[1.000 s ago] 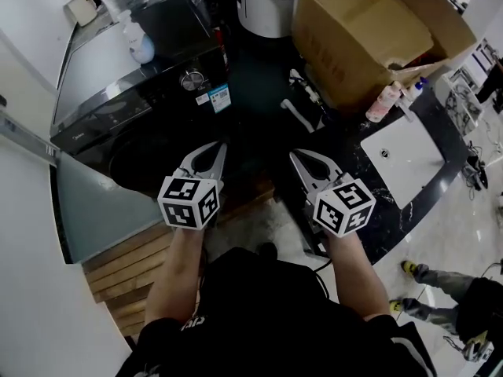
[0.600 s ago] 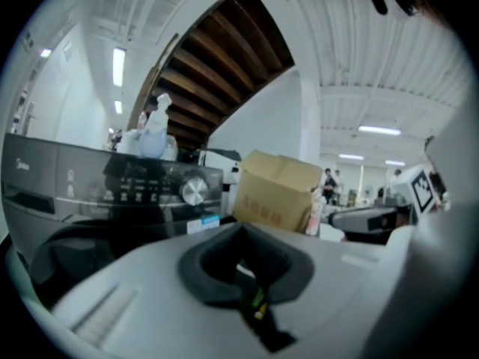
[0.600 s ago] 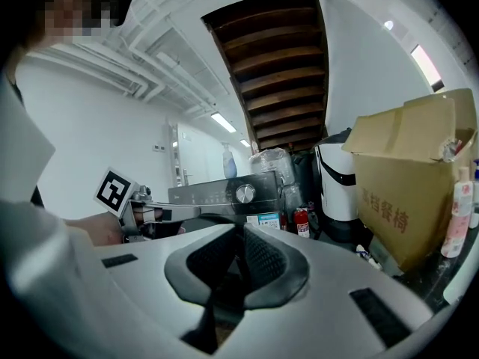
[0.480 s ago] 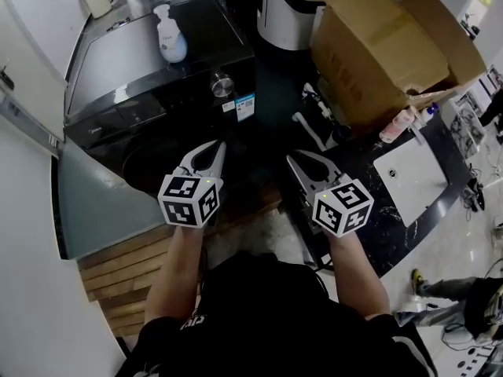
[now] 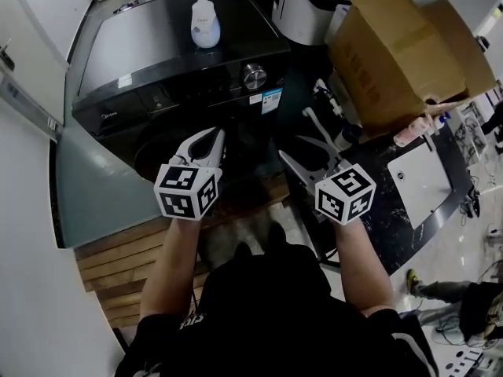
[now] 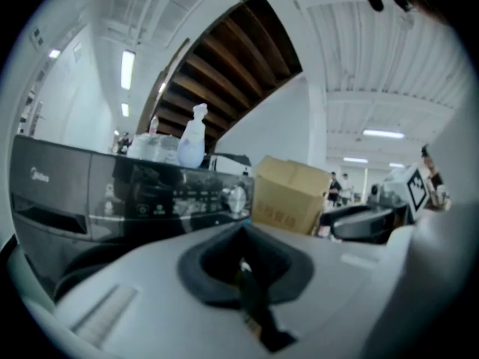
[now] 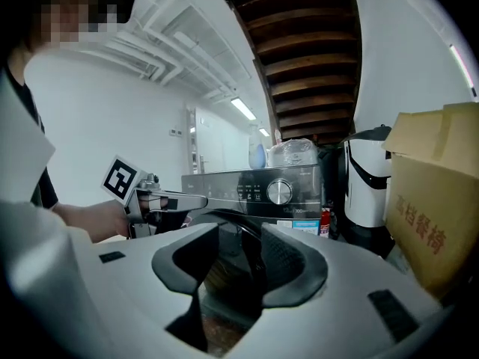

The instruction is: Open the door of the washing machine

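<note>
A black front-loading washing machine stands ahead, its round door low on the front and a silver knob on the panel. My left gripper is shut and empty, pointing at the door's upper right from a short way off. My right gripper hangs right of the machine; its jaws are opening with nothing between them. In the right gripper view the door's rim shows beyond the right gripper, below the knob. The left gripper faces the control panel.
A white pump bottle stands on the machine's top. A big cardboard box and a white appliance sit right of it. Lower right is a dark counter; wooden slats lie lower left. Another person's legs show at far right.
Both grippers have moved closer to the washing machine, which now sits lower and nearer the middle of the head view. The right jaws have spread apart; the left stay shut.
</note>
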Available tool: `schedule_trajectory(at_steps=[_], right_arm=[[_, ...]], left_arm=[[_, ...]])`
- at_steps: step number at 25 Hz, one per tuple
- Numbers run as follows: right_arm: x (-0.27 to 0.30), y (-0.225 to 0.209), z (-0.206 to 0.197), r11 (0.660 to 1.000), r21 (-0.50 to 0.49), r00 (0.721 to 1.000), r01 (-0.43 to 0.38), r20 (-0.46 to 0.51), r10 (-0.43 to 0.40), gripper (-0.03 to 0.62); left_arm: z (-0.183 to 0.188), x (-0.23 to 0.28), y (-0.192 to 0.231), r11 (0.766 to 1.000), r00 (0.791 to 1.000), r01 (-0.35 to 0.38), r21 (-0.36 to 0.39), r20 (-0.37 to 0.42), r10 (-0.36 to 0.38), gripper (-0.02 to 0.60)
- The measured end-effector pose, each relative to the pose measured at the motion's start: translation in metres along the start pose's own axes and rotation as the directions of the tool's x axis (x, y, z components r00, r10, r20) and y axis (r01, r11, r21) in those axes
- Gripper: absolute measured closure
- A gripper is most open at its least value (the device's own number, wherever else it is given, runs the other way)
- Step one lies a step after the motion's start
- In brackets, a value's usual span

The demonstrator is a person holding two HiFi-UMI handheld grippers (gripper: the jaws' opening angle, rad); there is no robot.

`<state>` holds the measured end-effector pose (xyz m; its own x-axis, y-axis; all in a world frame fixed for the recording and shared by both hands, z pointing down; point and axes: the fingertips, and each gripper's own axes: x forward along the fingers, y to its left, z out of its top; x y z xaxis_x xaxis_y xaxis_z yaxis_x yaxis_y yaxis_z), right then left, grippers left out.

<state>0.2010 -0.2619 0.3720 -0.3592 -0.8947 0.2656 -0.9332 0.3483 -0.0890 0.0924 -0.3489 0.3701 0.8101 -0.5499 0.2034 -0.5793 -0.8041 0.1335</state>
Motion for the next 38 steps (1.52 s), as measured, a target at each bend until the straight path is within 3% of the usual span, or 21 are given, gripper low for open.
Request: schedule_trajectory(at_steps=[6,11,18,25,32,38], right_arm=[[0.035,-0.004,-0.003,0.998,0.036,0.998,-0.059,-0.032,0.06,0.418],[0.058,-0.012,-0.034,0.991,0.058,0.984,-0.119,-0.124,0.125,0.419],[0.091,-0.03,-0.048,0.981,-0.017,0.959,-0.195,-0.214,0.186,0.392],[0.135,-0.032,-0.06,0.945,-0.057,0.914,-0.321,-0.28,0.294,0.379],[0.171,-0.047,-0.085,0.916,-0.145,0.867,-0.374,-0.404,0.291,0.372],[0.185,-0.058,-0.11,0.905,-0.157,0.835,-0.396,-0.472,0.283,0.372]], left_arm=[[-0.007,0.008,0.017,0.999,1.0,-0.018,-0.044,-0.011,0.017,0.572],[-0.023,0.023,0.019,0.995,0.998,-0.043,-0.094,-0.039,0.04,0.572],[-0.038,0.037,0.025,0.992,0.992,-0.099,-0.077,-0.091,0.092,0.572],[-0.049,0.04,0.042,0.979,0.978,-0.179,-0.097,-0.129,0.166,0.572],[-0.05,0.029,0.059,0.959,0.96,-0.261,-0.112,-0.136,0.245,0.572],[-0.054,0.021,0.066,0.944,0.947,-0.306,-0.125,-0.143,0.288,0.572]])
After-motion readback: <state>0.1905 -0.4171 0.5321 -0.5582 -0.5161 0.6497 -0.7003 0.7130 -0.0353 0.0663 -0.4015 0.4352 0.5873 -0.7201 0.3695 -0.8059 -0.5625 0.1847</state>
